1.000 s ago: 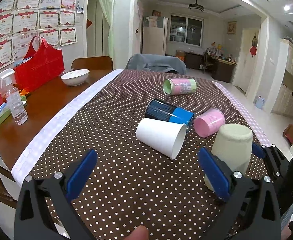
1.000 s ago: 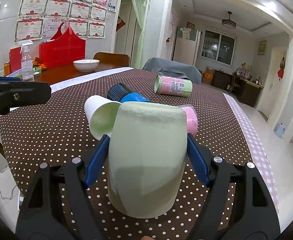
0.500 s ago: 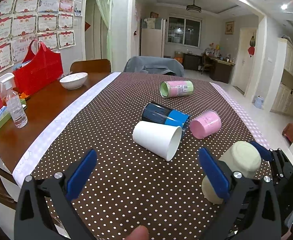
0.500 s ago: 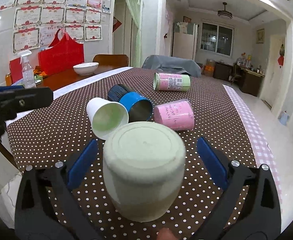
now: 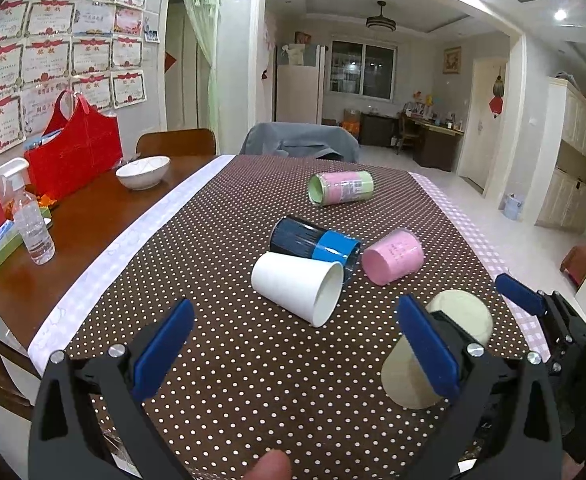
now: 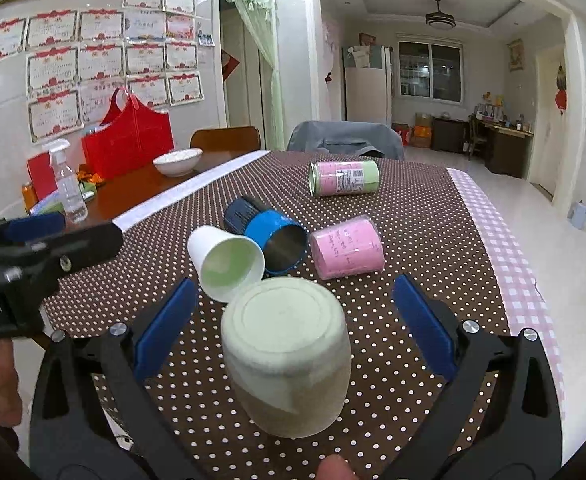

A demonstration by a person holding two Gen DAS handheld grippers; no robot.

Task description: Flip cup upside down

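Observation:
A pale green cup (image 6: 287,354) stands upside down on the dotted tablecloth (image 6: 425,208), base up, between the fingers of my right gripper (image 6: 293,328). The right gripper is open, its blue pads clear of the cup on both sides. The cup also shows in the left wrist view (image 5: 461,316), partly behind my left gripper's right finger. My left gripper (image 5: 293,344) is open and empty over the cloth near the front edge. A white paper cup (image 5: 297,286), a blue-and-black cup (image 5: 315,242), a pink cup (image 5: 393,254) and a pink-green can (image 5: 341,188) lie on their sides.
On the bare wooden table at left stand a white bowl (image 5: 143,170), a spray bottle (image 5: 33,224) and a red bag (image 5: 73,152). Chairs stand at the far end. The table's right edge with its pink checked border (image 6: 513,264) is close to the upturned cup.
My right gripper opened and let go of the pale green cup, which now stands upside down on the cloth. The gripper drew back and up a little. The left gripper barely moved.

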